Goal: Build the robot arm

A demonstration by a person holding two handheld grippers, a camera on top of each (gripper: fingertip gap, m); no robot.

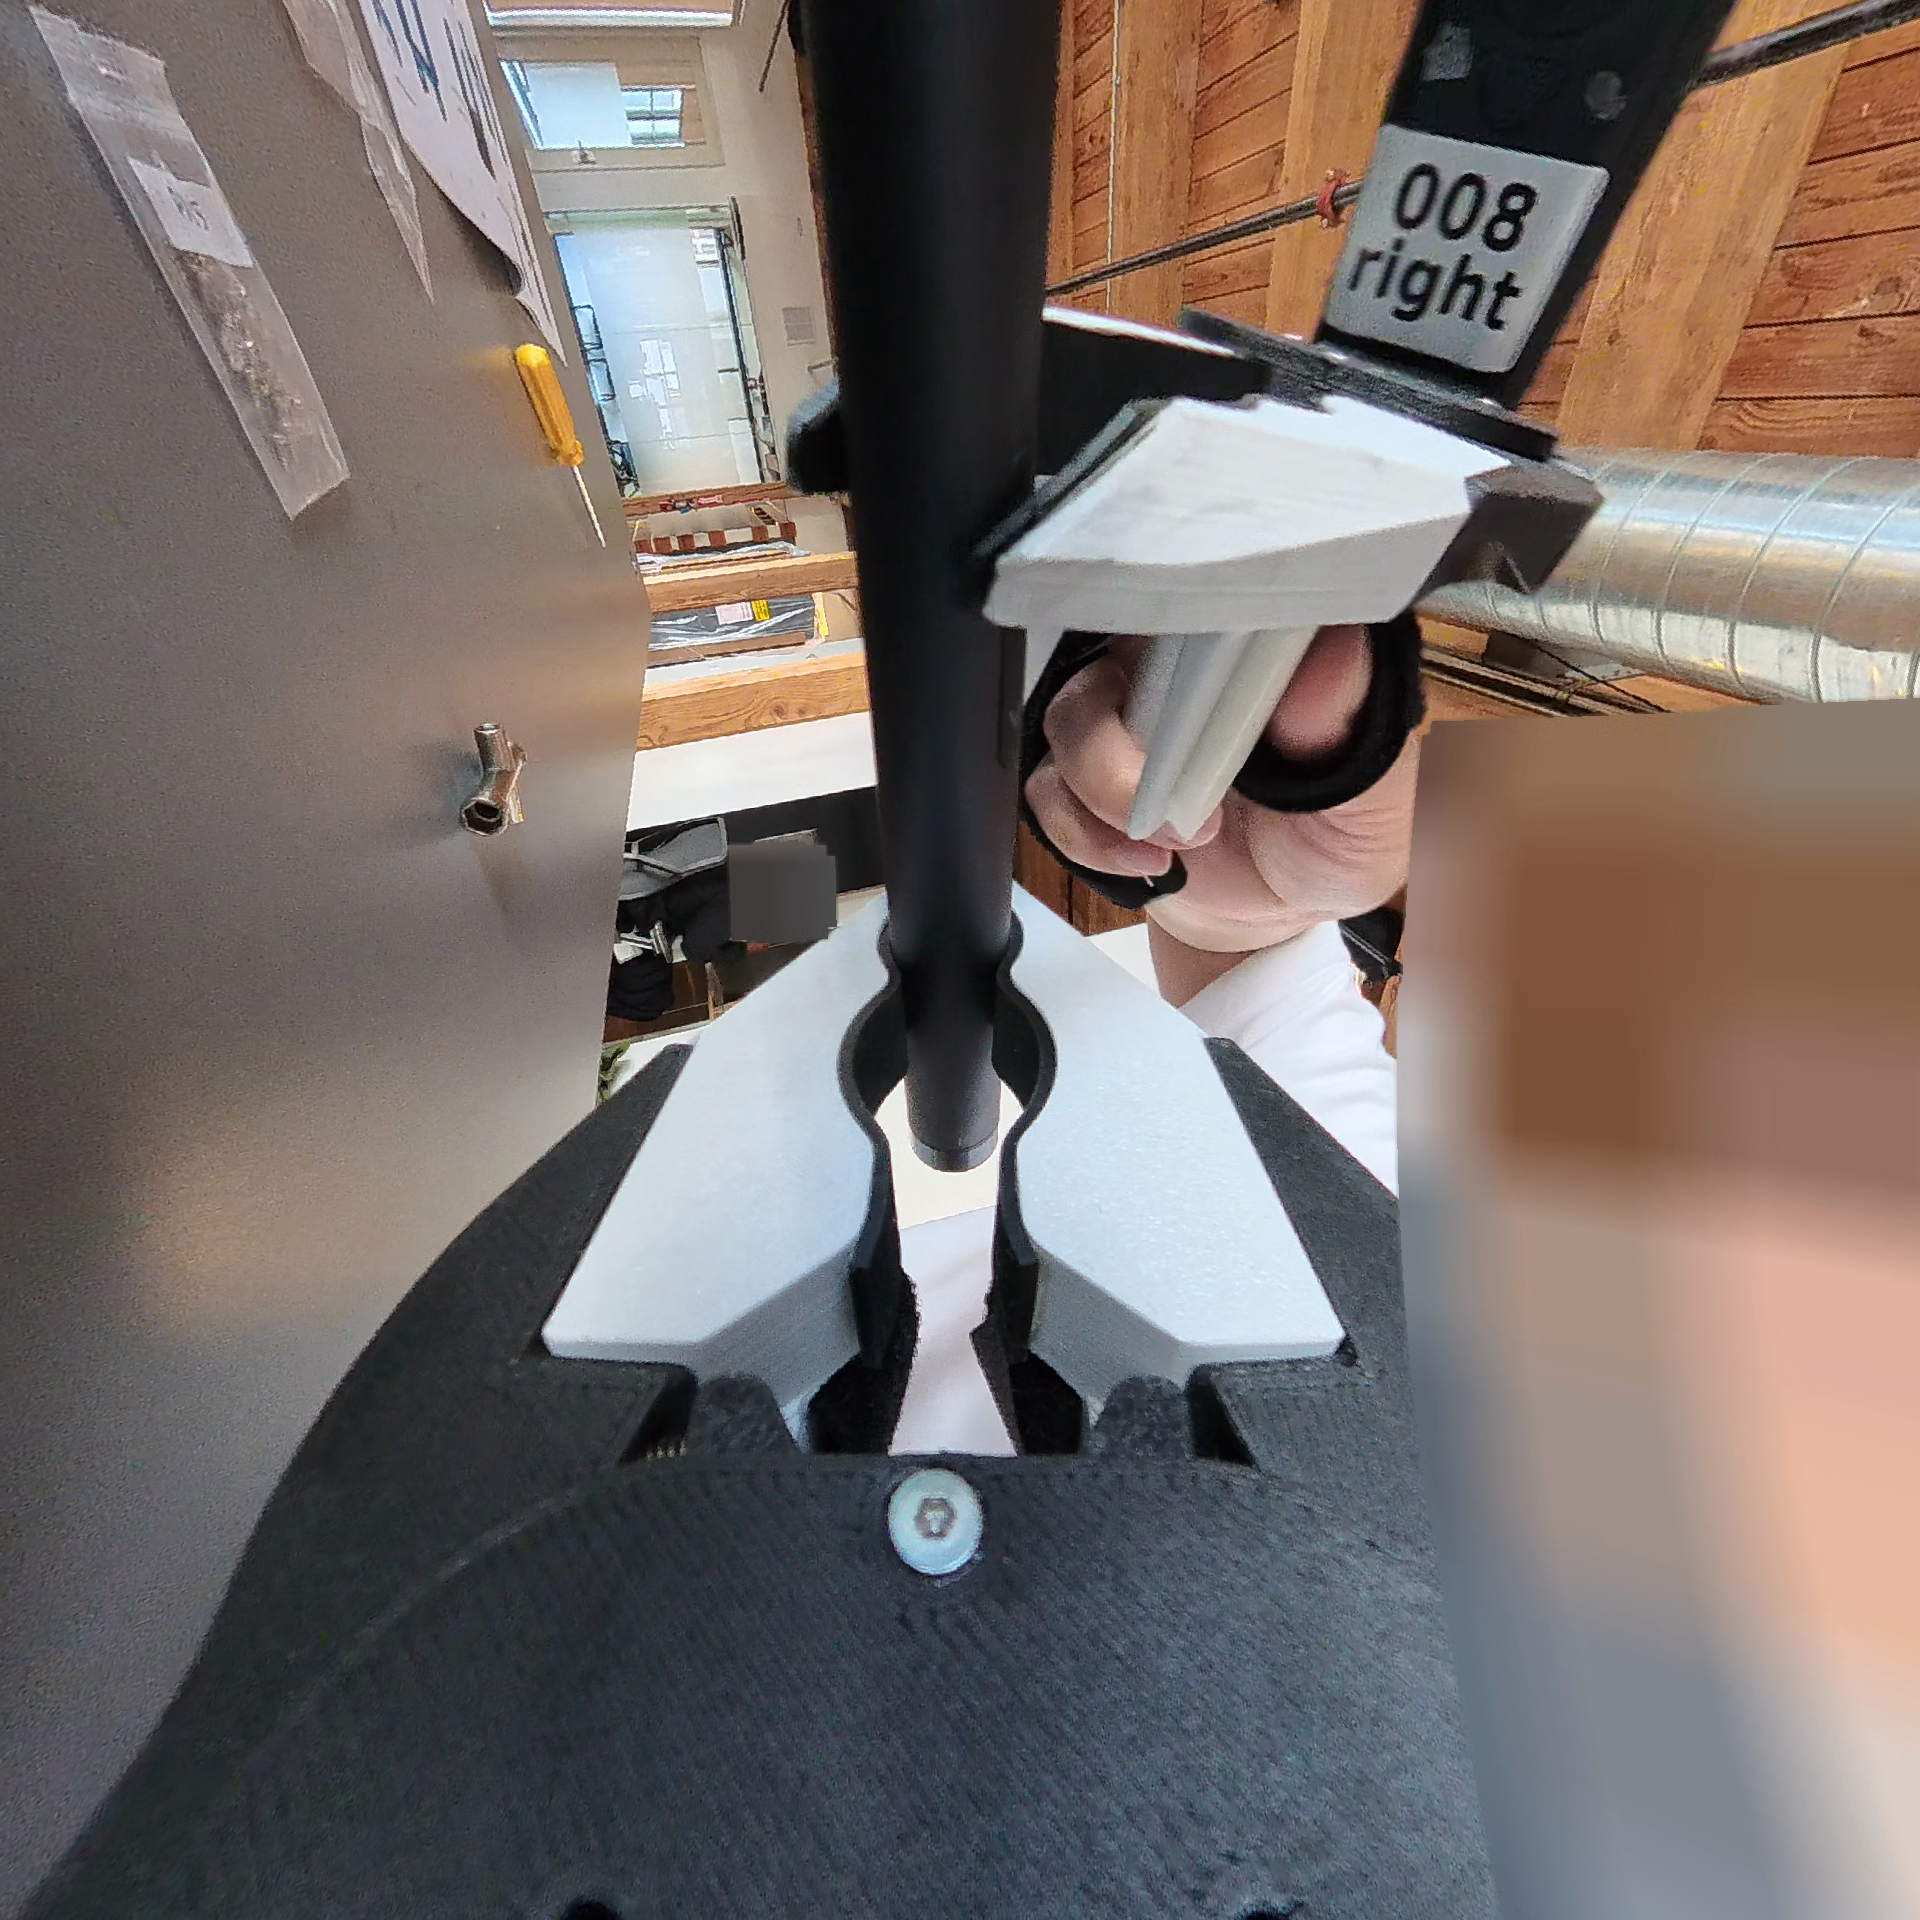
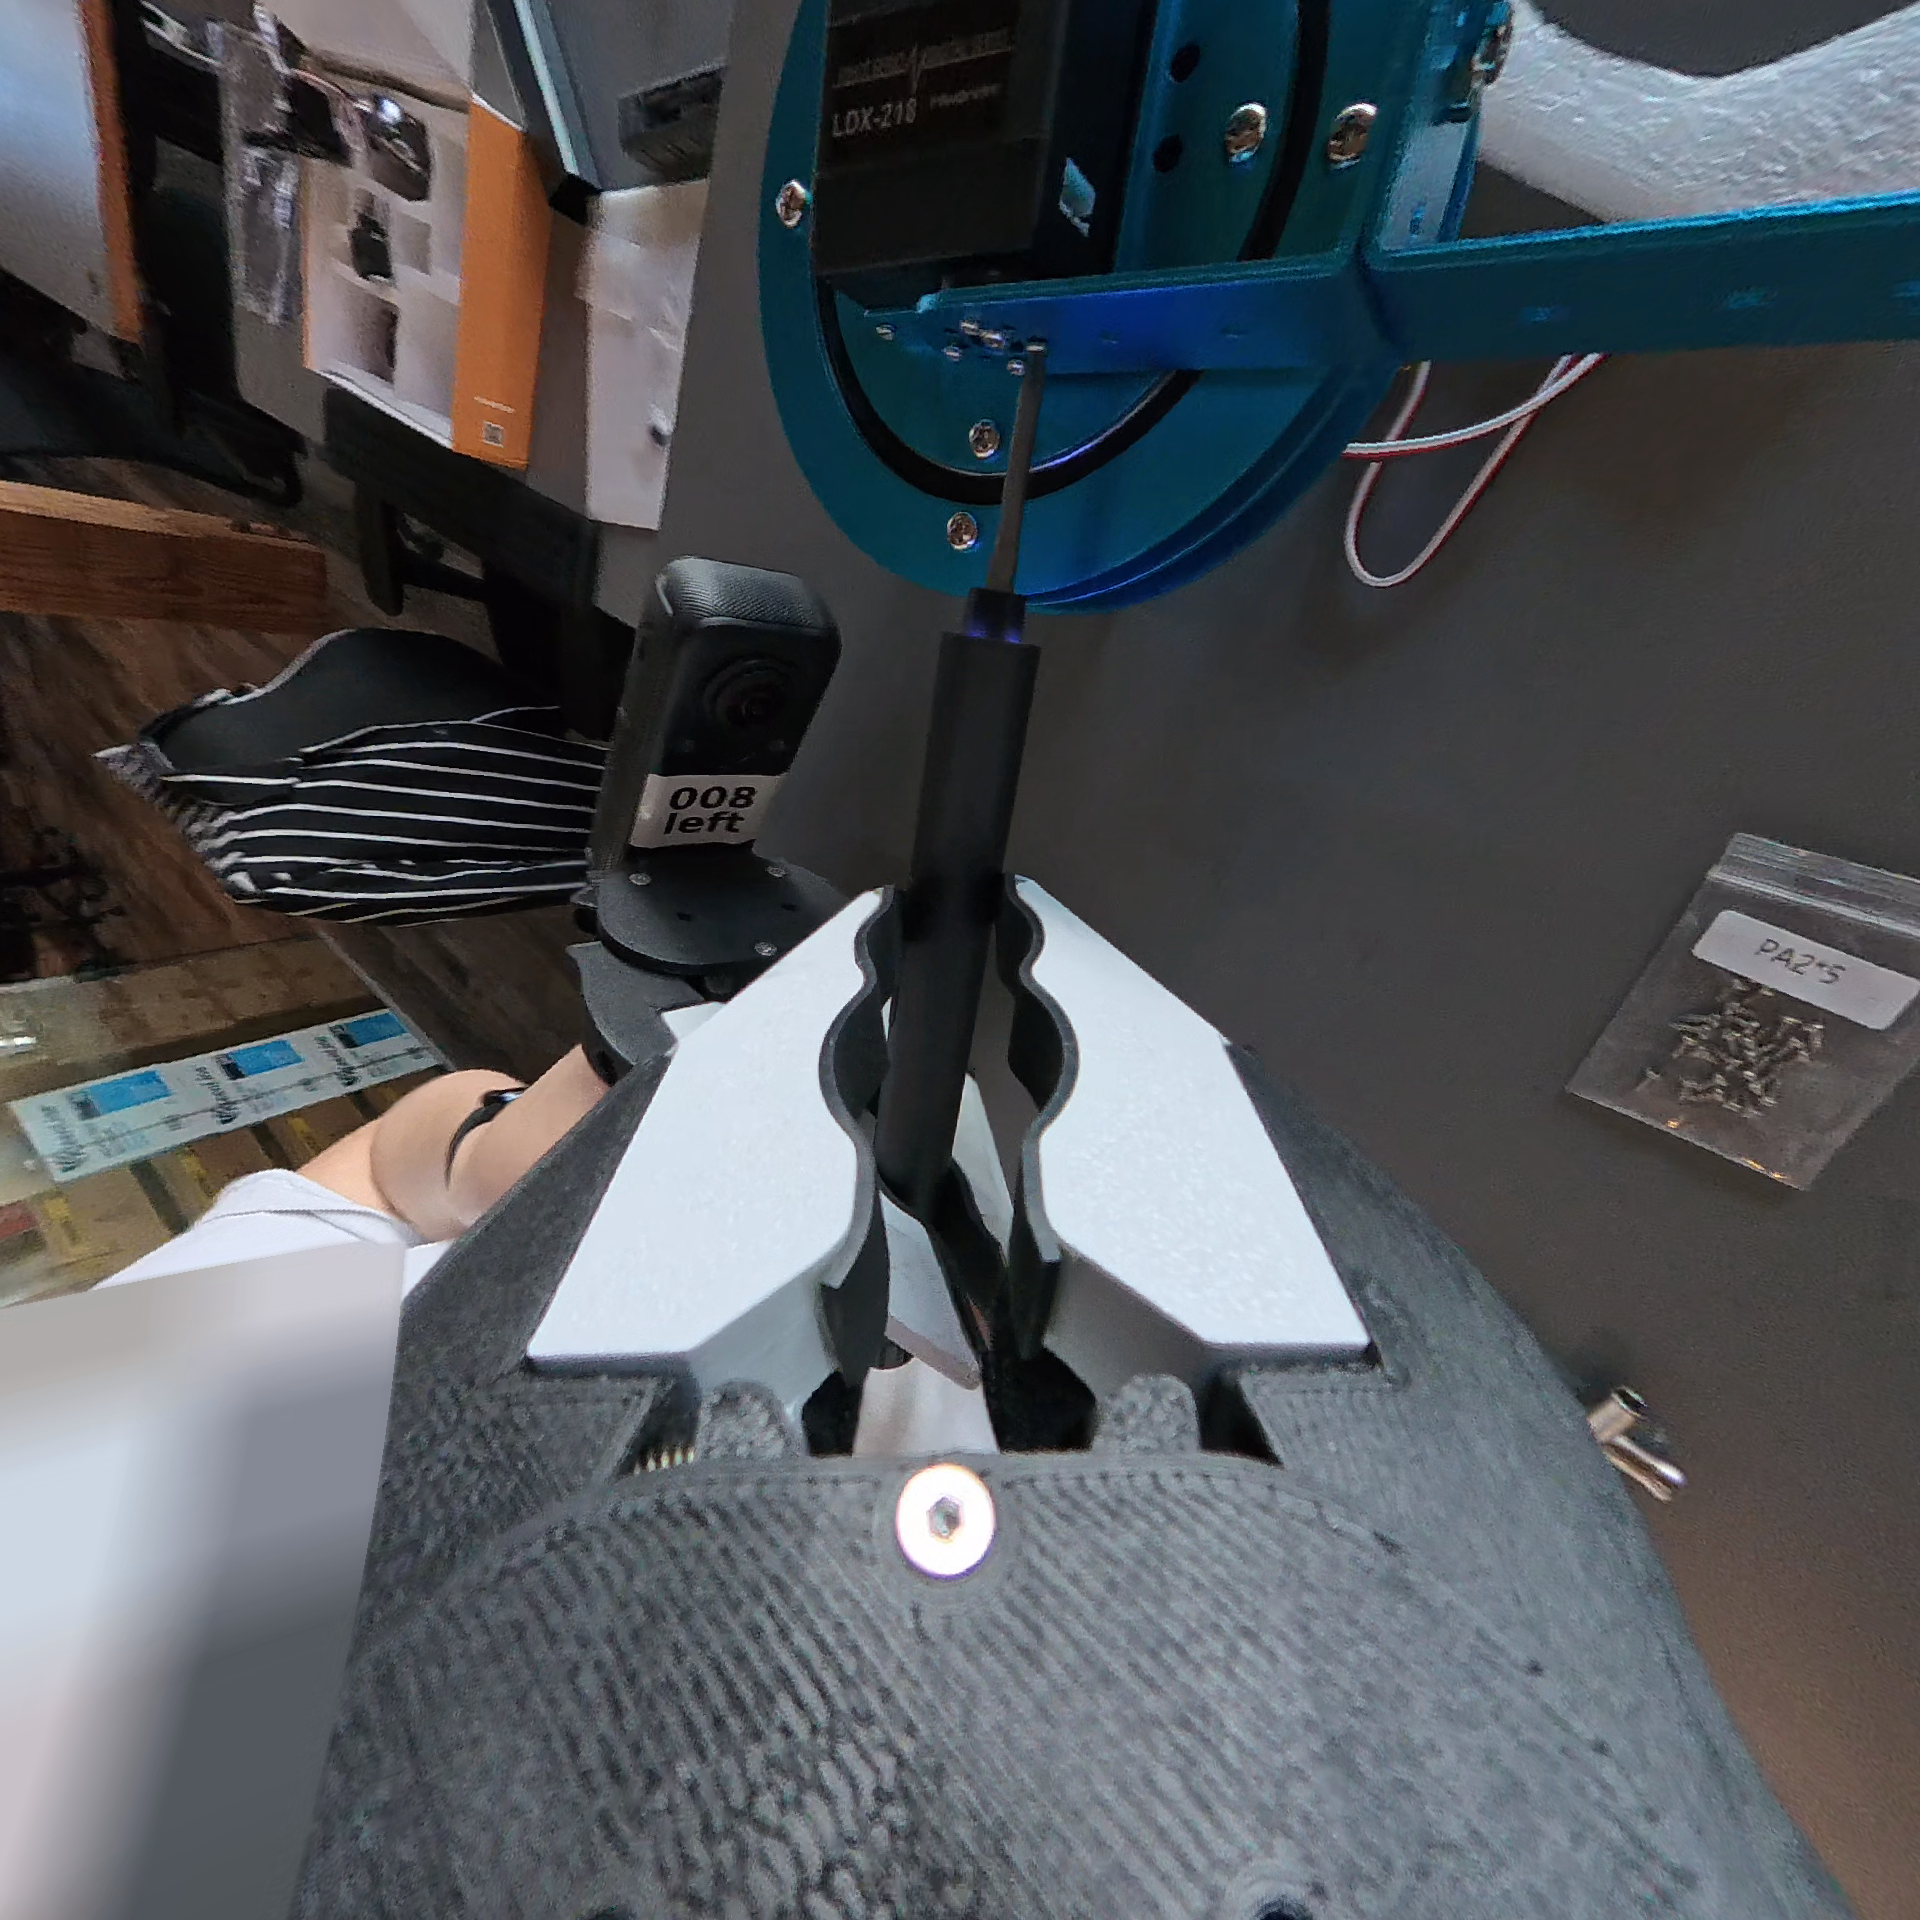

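Right wrist view: two claws [image 2: 951, 914] [image 2: 935, 1236] grip one black screwdriver [image 2: 961, 831].

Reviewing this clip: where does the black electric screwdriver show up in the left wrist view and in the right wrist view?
Left wrist view: the black screwdriver runs down the centre from the top edge, butt end between the left hand-held gripper fingers.
Right wrist view: it rises from the right hand-held gripper, bit reaching the blue bracket.
Shared landmark: the small metal socket key on the grey surface.
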